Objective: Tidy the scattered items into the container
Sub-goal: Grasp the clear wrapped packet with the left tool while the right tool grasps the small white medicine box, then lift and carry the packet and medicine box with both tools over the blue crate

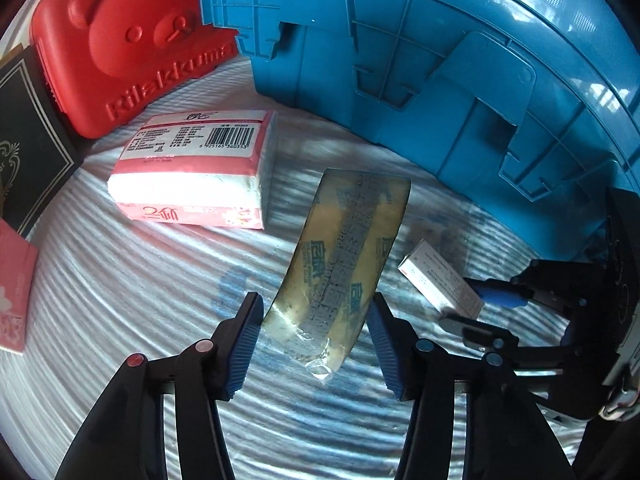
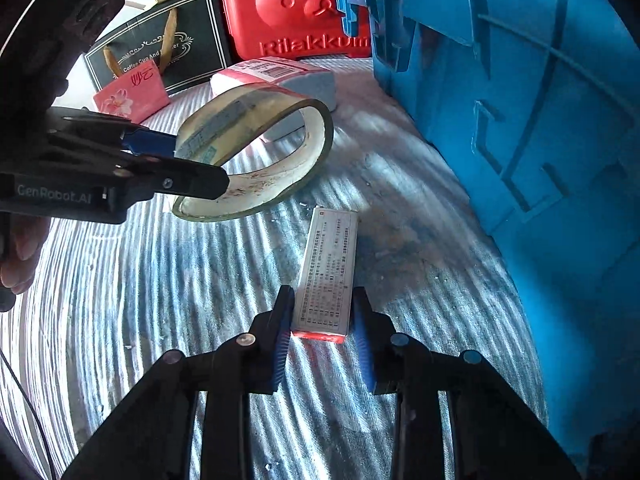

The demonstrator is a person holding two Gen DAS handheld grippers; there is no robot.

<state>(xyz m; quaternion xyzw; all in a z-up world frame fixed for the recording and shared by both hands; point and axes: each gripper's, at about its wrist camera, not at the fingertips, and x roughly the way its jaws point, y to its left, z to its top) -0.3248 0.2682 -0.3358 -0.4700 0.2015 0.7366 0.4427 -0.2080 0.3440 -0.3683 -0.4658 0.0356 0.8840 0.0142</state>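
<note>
Step in hand: pick-up, both claws, nothing yet in blue crate [image 1: 460, 92].

Left gripper [image 1: 316, 332]: fingers spread, tape roll [image 1: 344, 256] between them, gap on both sides; roll seems to stand on edge on striped cloth [image 1: 120, 300].

Right gripper [image 2: 322, 334]: fingers straddle small printed box [image 2: 330, 272], close to both long sides; firm pinch I cannot tell.

Crate stands ahead and right of both claws.

Next, my judgement: close on each item, lift over crate wall, release inside.
</note>
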